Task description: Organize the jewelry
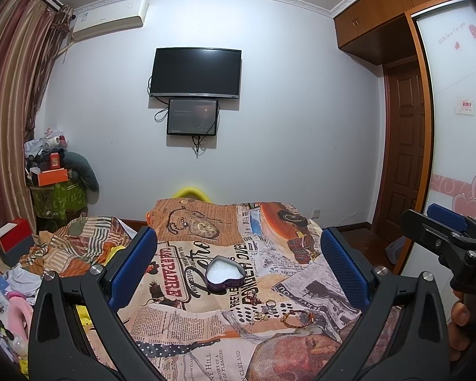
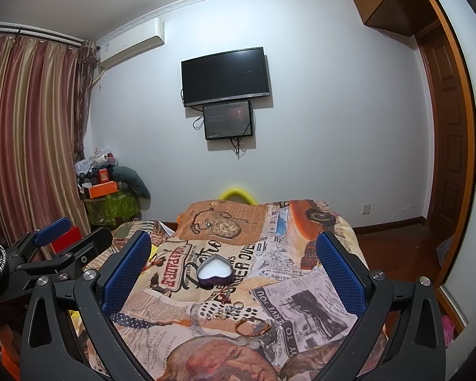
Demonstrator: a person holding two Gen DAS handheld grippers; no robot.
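Both grippers, left (image 1: 238, 265) and right (image 2: 233, 265), hang spread and empty above the bracelet (image 2: 252, 325), which lies nearer the right, before the heart box (image 2: 214, 271).

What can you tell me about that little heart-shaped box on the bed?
The heart-shaped box is a small, shallow tin with dark purple sides that look like metal. It has no lid on, and the inside shows a flat white lining, with nothing in it. It sits level on the newspaper-print bedspread, the heart's point turned toward the rings and bracelet lying just in front of it. Nothing touches it; both claws are open and hang well clear.
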